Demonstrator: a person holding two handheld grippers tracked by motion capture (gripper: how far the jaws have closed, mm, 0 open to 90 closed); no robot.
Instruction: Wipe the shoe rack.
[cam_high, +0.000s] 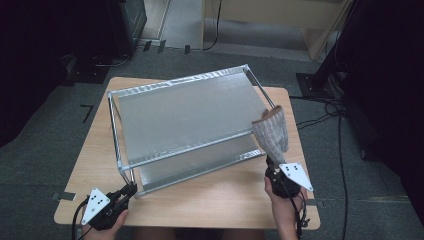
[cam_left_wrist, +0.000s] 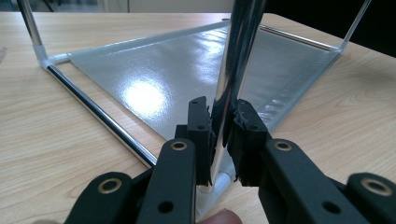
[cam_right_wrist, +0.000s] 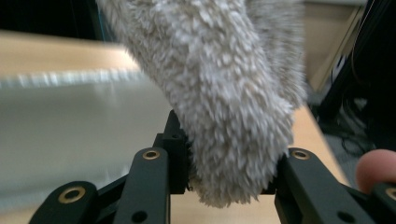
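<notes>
High view has the fluffy slipper (cam_high: 272, 131) at right of centre, clamped in the right gripper (cam_high: 271, 161) beside the rack (cam_high: 185, 120), whose lower-left post (cam_left_wrist: 236, 60) the left gripper (cam_left_wrist: 223, 135) pinches steady, so next likely comes sliding it onto a shelf

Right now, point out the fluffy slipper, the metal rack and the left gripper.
fluffy slipper (cam_high: 272, 131), high view, middle of its fuzzy upper.
metal rack (cam_high: 185, 112), high view, bare top shelf sheet.
left gripper (cam_left_wrist: 223, 135), left gripper view, between its fingertips, clamped on a rack post.
</notes>
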